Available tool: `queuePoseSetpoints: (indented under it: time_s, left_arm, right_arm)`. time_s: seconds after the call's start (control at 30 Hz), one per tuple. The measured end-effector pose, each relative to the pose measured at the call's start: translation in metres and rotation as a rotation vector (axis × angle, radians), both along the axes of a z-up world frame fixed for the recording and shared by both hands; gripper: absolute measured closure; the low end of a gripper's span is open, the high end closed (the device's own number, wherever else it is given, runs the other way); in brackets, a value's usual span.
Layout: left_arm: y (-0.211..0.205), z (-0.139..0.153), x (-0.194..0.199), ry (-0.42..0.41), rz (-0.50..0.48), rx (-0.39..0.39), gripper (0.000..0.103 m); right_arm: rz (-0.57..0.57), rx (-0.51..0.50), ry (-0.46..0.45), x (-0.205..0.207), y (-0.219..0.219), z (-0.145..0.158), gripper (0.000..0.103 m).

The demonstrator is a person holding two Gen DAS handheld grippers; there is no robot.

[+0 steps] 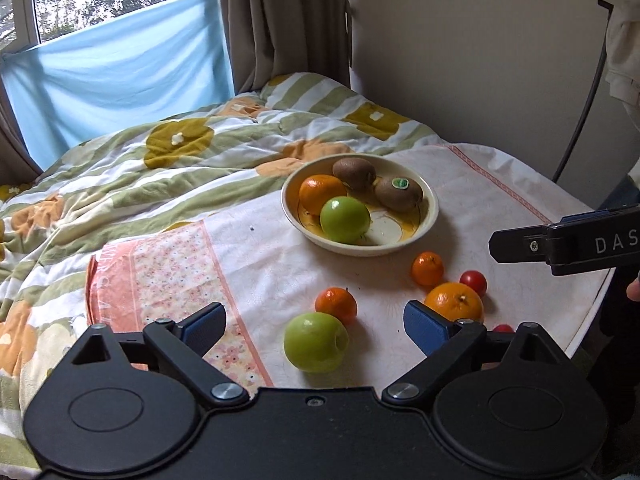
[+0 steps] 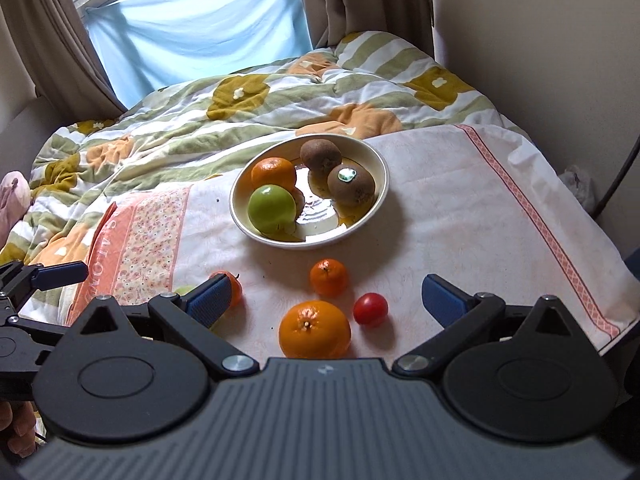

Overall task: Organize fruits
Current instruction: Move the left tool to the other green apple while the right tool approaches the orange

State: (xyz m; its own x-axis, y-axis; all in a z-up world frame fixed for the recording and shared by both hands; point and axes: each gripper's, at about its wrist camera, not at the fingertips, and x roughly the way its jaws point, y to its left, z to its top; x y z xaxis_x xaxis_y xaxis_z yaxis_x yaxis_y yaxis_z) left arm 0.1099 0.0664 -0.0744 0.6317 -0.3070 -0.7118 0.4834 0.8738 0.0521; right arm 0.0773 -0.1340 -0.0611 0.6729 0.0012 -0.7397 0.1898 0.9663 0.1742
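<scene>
The shallow round cream ceramic bowl [image 1: 430,216] already holds a green apple, an orange and two kiwis. Six fruits lie loose in front of it: a smooth green apple [image 1: 316,342], a large dimpled orange [image 2: 315,329], two mandarins, two tomatoes. The left gripper [image 1: 314,322] and right gripper [image 2: 326,298] are both spread, holding nothing.

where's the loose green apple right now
In the left wrist view, the green apple lies on the cloth between the left gripper's open fingers, a small orange just behind it.
</scene>
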Motion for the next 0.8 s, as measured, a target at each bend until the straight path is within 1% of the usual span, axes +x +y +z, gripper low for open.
queuePoseSetpoints:
  time_s: [0.13,0.2,0.33,0.4,0.53,0.67,0.73,0.77,0.8]
  left_arm:
    - [-0.002,-0.023,0.011,0.039,-0.026,0.014,0.007]
    - [-0.002,-0.034,0.019,0.063,-0.027,0.015,0.011]
    - [-0.002,-0.053,0.035,0.102,-0.029,0.011,0.014]
    - [-0.003,-0.063,0.043,0.118,-0.035,0.015,0.020]
    - [-0.004,-0.075,0.051,0.142,-0.036,0.013,0.024]
    - [-0.006,-0.082,0.054,0.155,-0.039,0.026,0.032]
    - [-0.006,-0.084,0.055,0.162,-0.038,0.028,0.033]
    - [-0.007,-0.085,0.056,0.170,-0.039,0.023,0.036]
    - [-0.006,-0.085,0.057,0.182,-0.042,0.006,0.043]
  right_arm:
    - [-0.022,0.001,0.025,0.000,0.006,-0.018,0.000]
    - [-0.027,0.001,0.037,0.003,0.009,-0.029,0.000]
    - [-0.031,0.000,0.059,0.011,0.016,-0.049,0.000]
    - [-0.036,0.005,0.070,0.016,0.018,-0.058,0.000]
    - [-0.044,0.011,0.084,0.023,0.020,-0.070,0.000]
    - [-0.052,0.026,0.094,0.026,0.019,-0.076,0.000]
    - [-0.057,0.032,0.097,0.027,0.018,-0.079,0.000]
    - [-0.059,0.036,0.099,0.027,0.018,-0.080,0.000]
    - [-0.059,0.042,0.100,0.027,0.018,-0.080,0.000]
